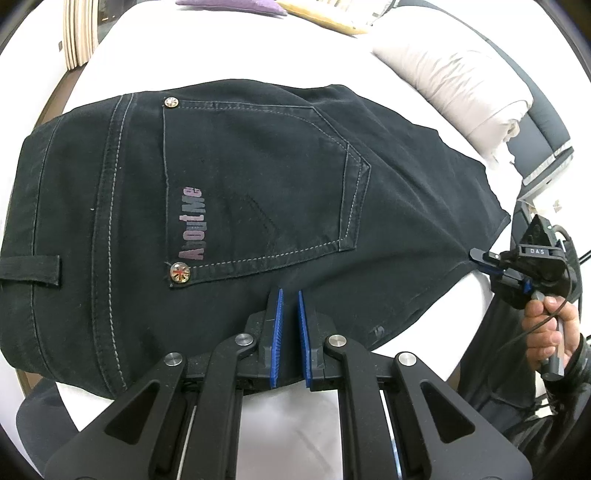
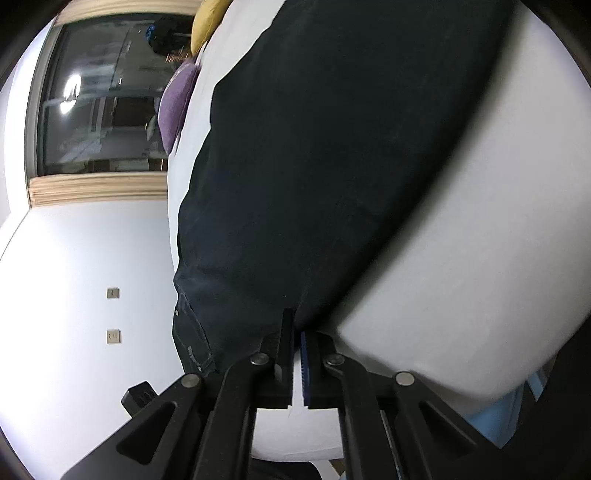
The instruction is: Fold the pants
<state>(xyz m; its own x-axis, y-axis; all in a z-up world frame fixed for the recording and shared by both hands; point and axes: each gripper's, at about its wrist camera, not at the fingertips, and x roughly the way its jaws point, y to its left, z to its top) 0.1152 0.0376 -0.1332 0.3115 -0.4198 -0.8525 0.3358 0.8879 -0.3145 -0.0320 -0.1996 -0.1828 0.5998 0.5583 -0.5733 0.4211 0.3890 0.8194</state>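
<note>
Black pants (image 1: 258, 206) laid flat on the white bed (image 1: 122, 55), left tool (image 1: 290, 295) held slightly parted above the fabric, right tool (image 2: 295, 325) clenched on the pants' edge.

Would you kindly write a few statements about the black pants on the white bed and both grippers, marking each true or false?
1. The black denim pants lie on the white bed with a back pocket facing up. True.
2. The pocket lettering reads "DAS". False: it reads "About Me"; "DAS" is on the right gripper.
3. The left gripper has a gap between its blue pads. True.
4. The right gripper is far from the pants. False: its tips meet the pants' edge at the bed's side.
5. A green cushion lies at the bed's far end. False: a purple cushion does.
</note>
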